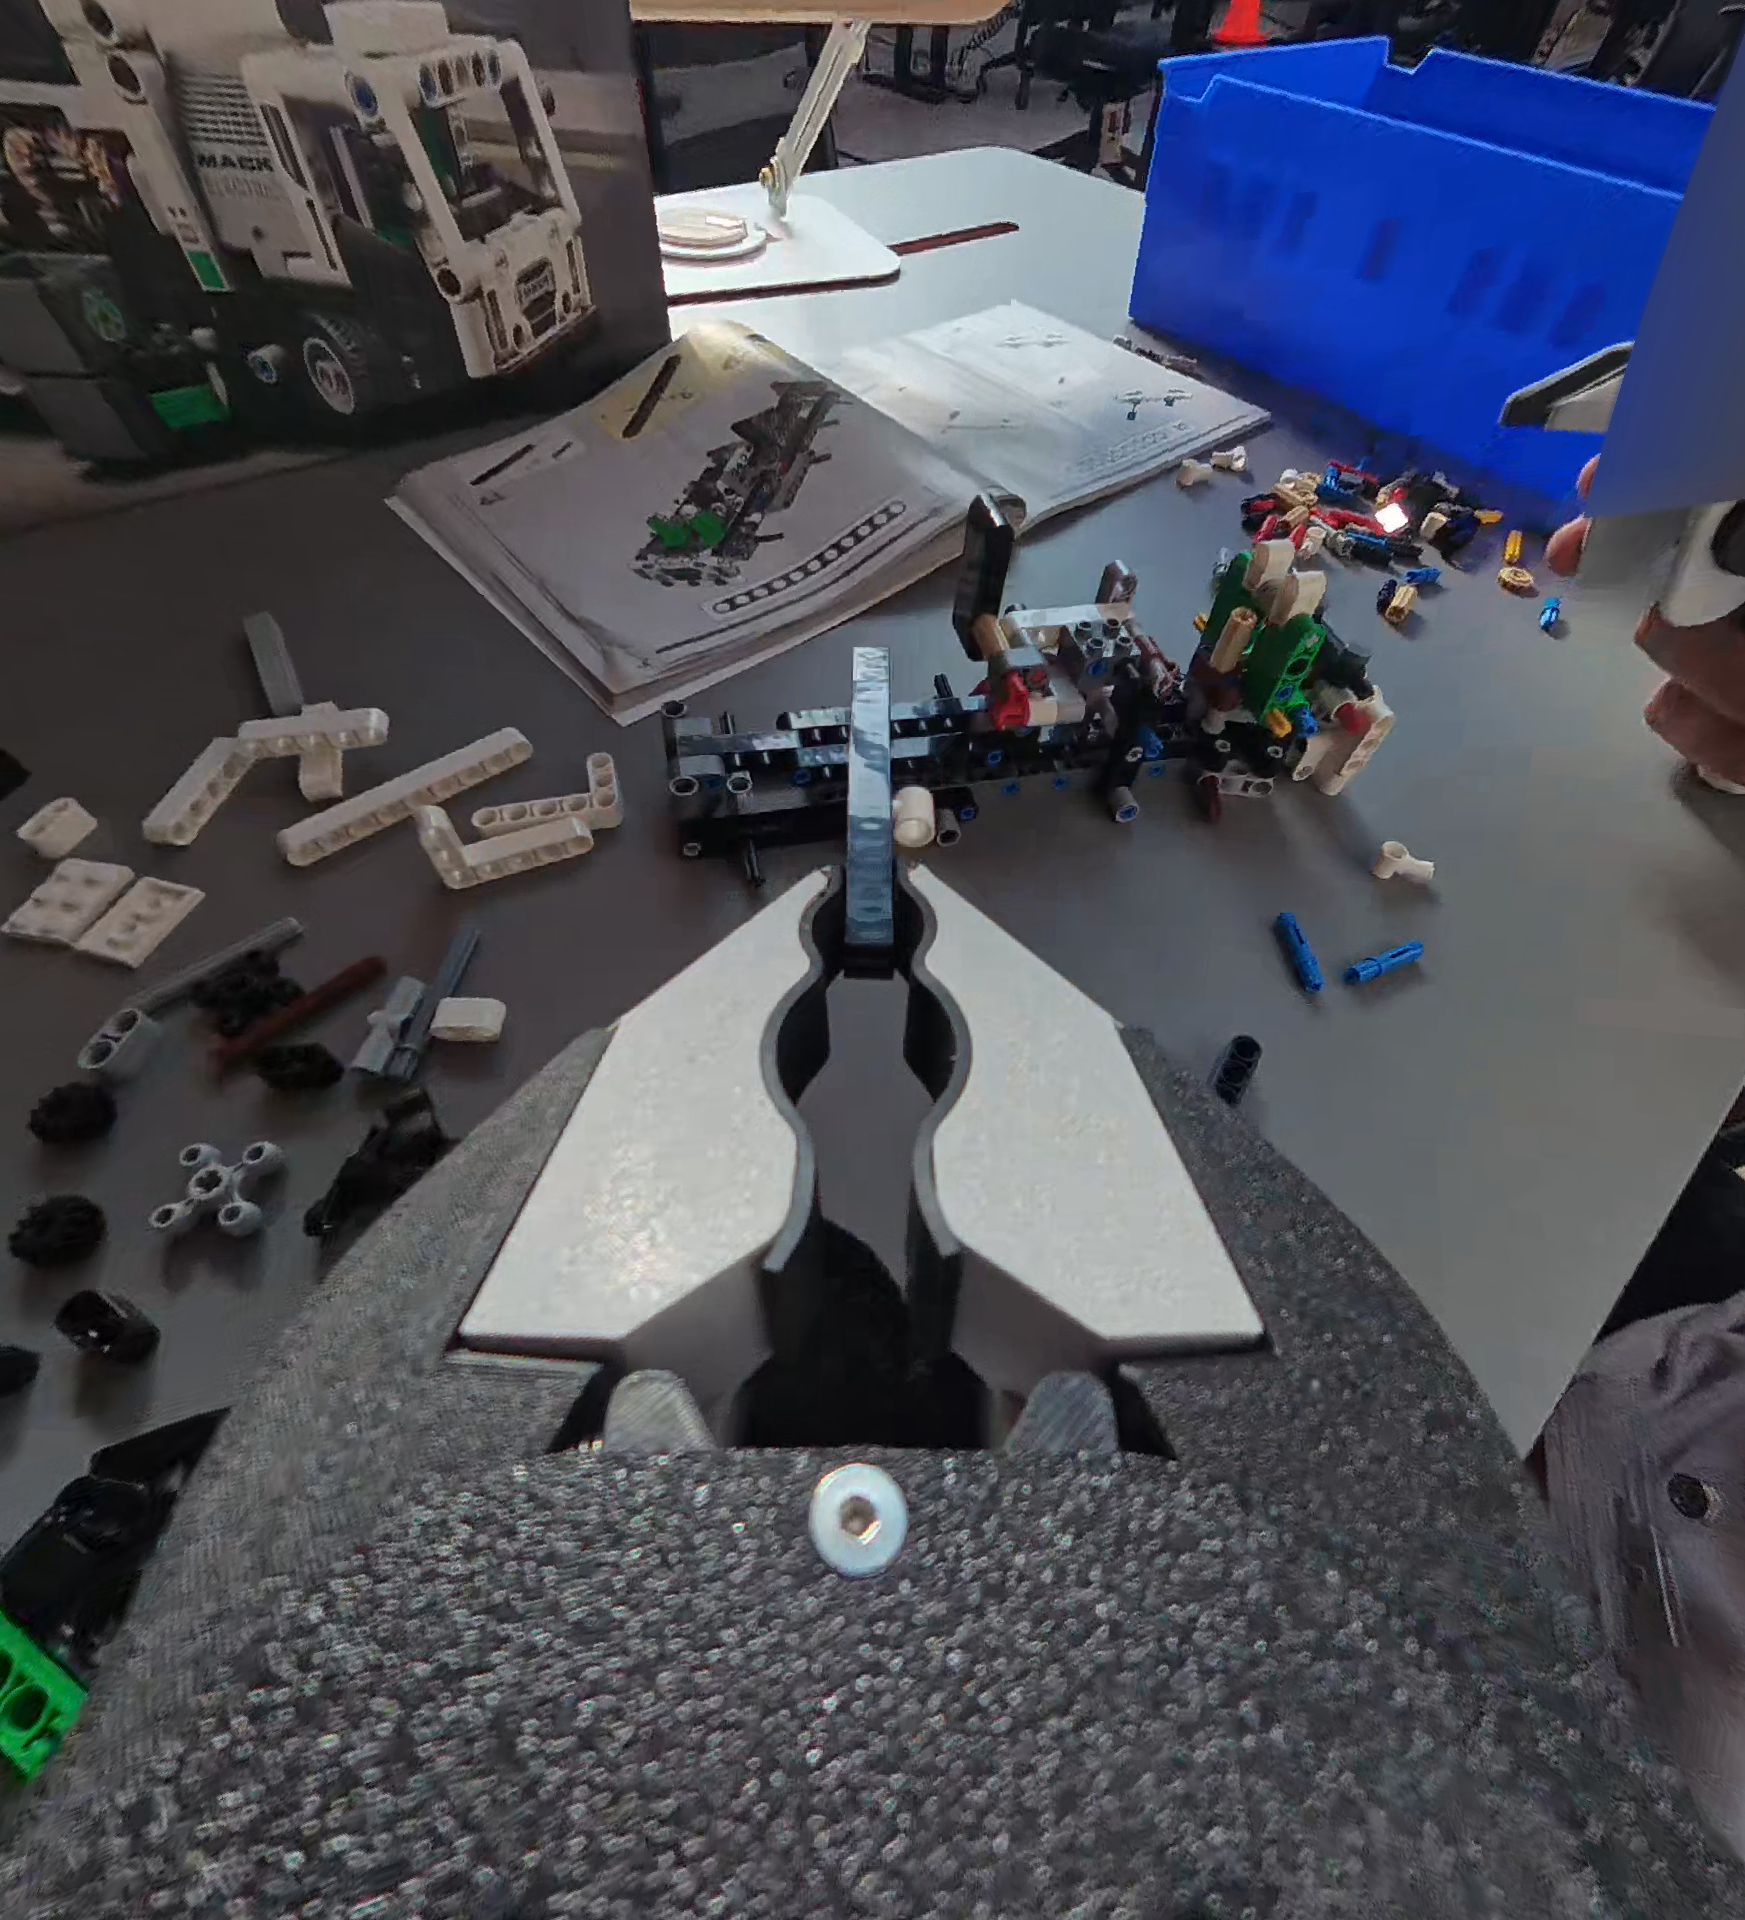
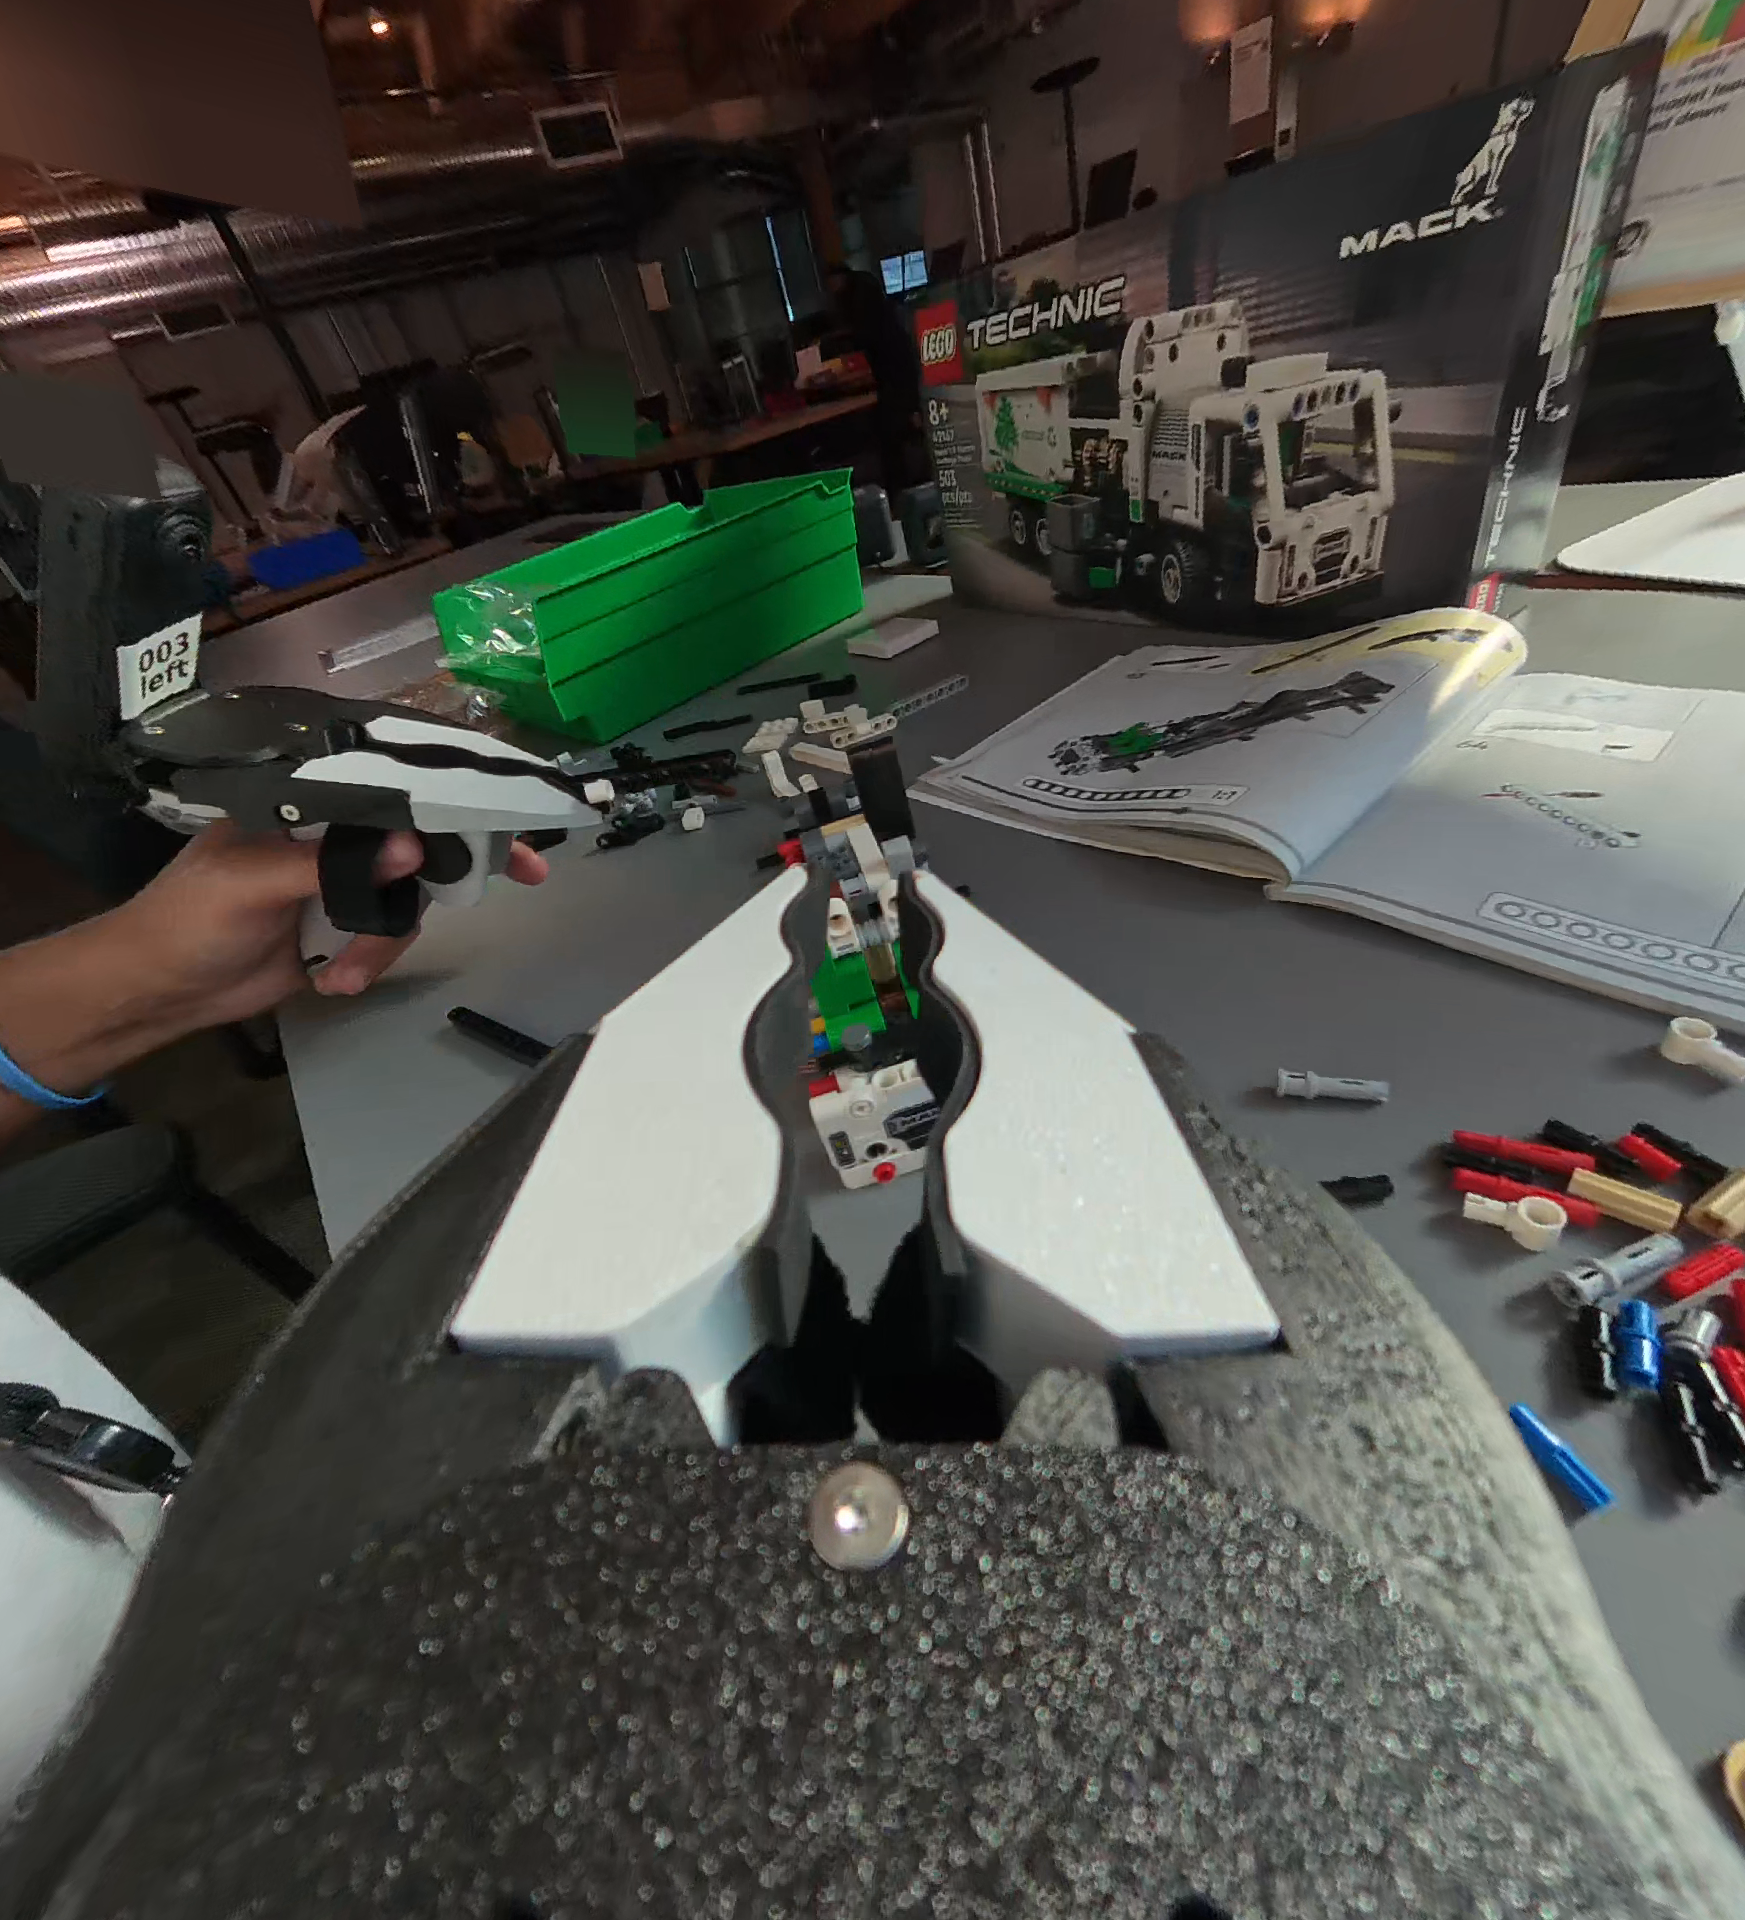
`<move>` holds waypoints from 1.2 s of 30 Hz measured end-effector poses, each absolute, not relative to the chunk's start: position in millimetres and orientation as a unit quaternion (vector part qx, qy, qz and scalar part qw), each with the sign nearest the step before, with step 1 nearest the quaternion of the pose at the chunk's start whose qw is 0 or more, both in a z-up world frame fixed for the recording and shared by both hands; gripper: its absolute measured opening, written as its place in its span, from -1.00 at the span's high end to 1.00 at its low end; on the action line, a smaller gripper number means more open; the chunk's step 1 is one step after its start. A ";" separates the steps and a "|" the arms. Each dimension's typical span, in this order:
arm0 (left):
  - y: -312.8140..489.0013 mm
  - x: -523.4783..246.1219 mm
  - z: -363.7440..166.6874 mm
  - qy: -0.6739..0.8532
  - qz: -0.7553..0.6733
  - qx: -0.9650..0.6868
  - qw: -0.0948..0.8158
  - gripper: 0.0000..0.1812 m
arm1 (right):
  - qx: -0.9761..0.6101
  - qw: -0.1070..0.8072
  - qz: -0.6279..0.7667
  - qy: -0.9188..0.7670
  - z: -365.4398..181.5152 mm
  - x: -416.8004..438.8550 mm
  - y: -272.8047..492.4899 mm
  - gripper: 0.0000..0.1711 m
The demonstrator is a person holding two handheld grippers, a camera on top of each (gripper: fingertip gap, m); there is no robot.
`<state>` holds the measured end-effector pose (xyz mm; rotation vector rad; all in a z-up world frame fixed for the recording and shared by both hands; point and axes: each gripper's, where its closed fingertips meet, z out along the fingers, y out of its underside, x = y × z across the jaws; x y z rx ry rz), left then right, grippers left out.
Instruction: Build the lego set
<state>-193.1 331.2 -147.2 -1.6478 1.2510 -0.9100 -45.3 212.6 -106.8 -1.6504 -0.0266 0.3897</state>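
The left gripper is clamped on a long black beam that sticks out forward past its tips, held above the grey table. Beyond the beam's far end lies the partly built chassis, a long dark frame running left to right, with a taller green, tan and white cluster at its right end. The beam crosses over the frame in this view; whether they touch cannot be told.

Left of the chassis, white beams and angle pieces are spread out, with dark gears and grey connectors nearer the camera. Right of it, a scatter of small pins sits in front of the blue bin. Two blue pins lie alone on a fairly bare stretch of table between the gripper and the right-hand table edge.

The open instruction booklet lies behind the chassis, and the set's box stands behind that.

The right gripper is nearly closed, with a narrow gap between its jaws that holds nothing I can see; the chassis appears end-on through that gap, resting on the table. A green bin sits at the far left, and more red, black and tan pins crowd the right side
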 end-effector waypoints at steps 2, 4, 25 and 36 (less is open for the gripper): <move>331.1 -192.1 -141.6 0.489 -0.395 -0.654 0.422 0.94 | -0.724 0.664 0.186 -0.005 -105.3 -42.1 213.5 0.87; 334.9 -192.5 -142.4 0.473 -0.412 -0.664 0.406 0.94 | -0.724 0.663 0.192 -0.005 -105.4 -41.4 214.9 0.88; 338.9 -187.1 -161.9 0.476 -0.394 -0.700 0.357 0.93 | -0.716 0.658 0.236 -0.014 -103.9 -47.3 214.7 0.85; 325.4 -186.9 -150.9 0.508 -0.395 -0.657 0.393 0.93 | -0.792 0.538 0.246 -0.152 -137.8 -103.7 189.5 0.87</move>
